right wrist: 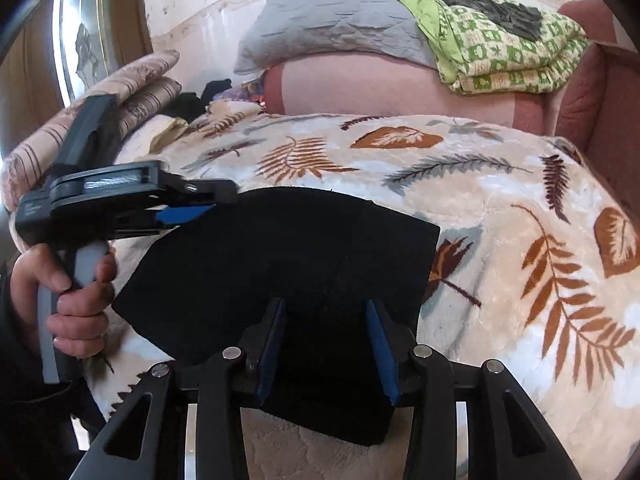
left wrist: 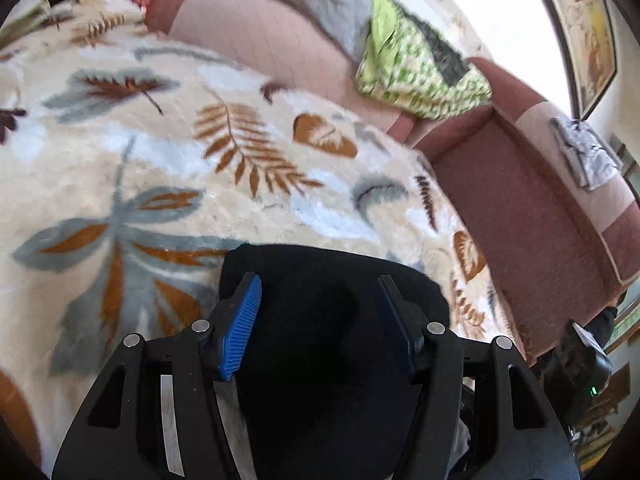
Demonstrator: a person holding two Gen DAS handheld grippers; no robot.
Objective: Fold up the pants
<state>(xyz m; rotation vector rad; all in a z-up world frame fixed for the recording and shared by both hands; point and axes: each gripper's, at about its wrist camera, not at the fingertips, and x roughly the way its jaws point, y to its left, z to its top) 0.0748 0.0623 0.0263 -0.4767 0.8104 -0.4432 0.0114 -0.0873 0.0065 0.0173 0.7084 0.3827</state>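
Observation:
The black pants (right wrist: 288, 256) lie folded into a compact flat shape on the leaf-patterned blanket (right wrist: 500, 208). My right gripper (right wrist: 326, 308) is open, its blue pads either side of the near edge of the pants, low over the fabric. My left gripper (left wrist: 318, 284) is open above the black pants (left wrist: 332, 320), which fill the space between its fingers. In the right wrist view the left gripper (right wrist: 208, 206) is held side-on at the pants' left edge, its fingers apart and holding nothing.
The blanket (left wrist: 160, 160) covers a pink sofa (left wrist: 520, 208). A grey pillow (right wrist: 332, 24) and a green patterned folded blanket (right wrist: 508, 52) lie on the sofa back. Striped cushions (right wrist: 132, 92) and dark clothes are piled at the far left.

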